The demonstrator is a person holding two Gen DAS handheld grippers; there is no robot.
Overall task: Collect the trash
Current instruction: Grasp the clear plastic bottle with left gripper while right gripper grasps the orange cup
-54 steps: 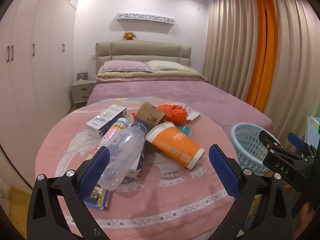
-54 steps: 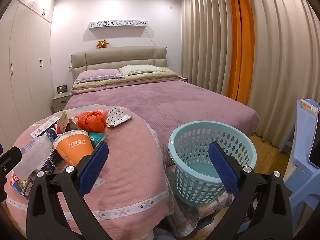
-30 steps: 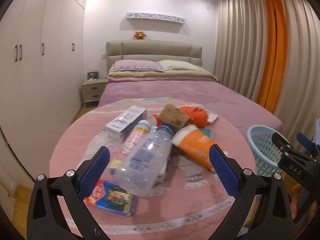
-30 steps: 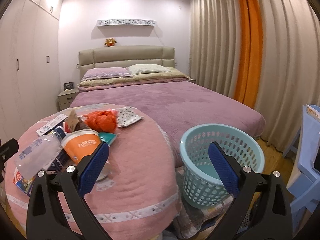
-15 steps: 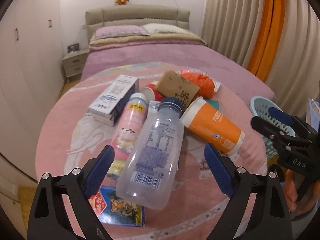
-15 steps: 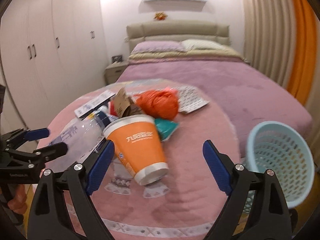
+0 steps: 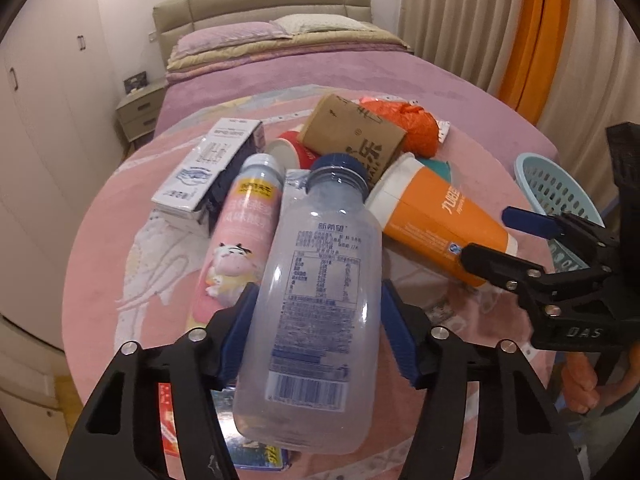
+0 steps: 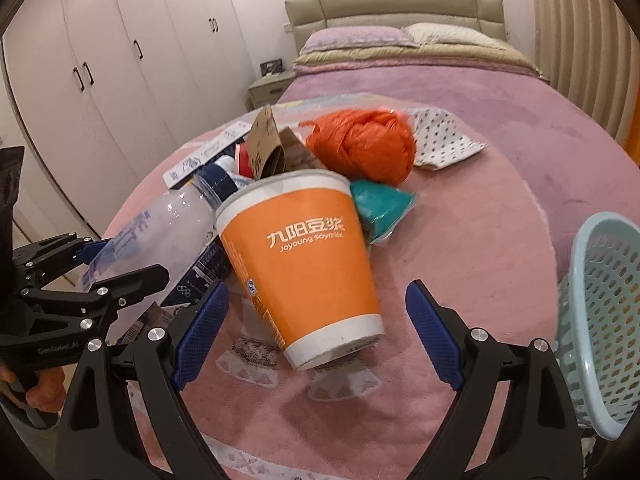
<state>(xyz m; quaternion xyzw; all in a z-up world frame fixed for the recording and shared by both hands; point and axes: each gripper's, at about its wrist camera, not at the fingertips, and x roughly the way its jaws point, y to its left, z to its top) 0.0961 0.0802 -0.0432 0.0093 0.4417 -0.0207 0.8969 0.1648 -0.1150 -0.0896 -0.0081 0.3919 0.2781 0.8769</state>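
A pile of trash lies on a round table with a pink cloth [image 7: 100,264]. My left gripper [image 7: 316,332] has its blue pads against both sides of a clear plastic bottle [image 7: 316,292] with a blue cap; the bottle also shows in the right wrist view [image 8: 160,224]. My right gripper [image 8: 316,336] is open, its jaws either side of the base of an orange paper cup [image 8: 304,260] lying on its side; the cup also shows in the left wrist view [image 7: 436,228]. A light blue basket [image 8: 600,320] stands at the right.
Also in the pile: a pink drink bottle [image 7: 236,248], a white carton [image 7: 208,168], a brown cardboard sleeve [image 7: 352,136], an orange bag [image 8: 364,148], a teal packet [image 8: 380,204], a dotted cloth [image 8: 440,140]. A bed [image 8: 440,80] lies behind, wardrobes [image 8: 100,60] at left.
Both grippers moved in toward the pile. My left gripper closed from wide open onto the clear bottle. My right gripper came up around the orange cup.
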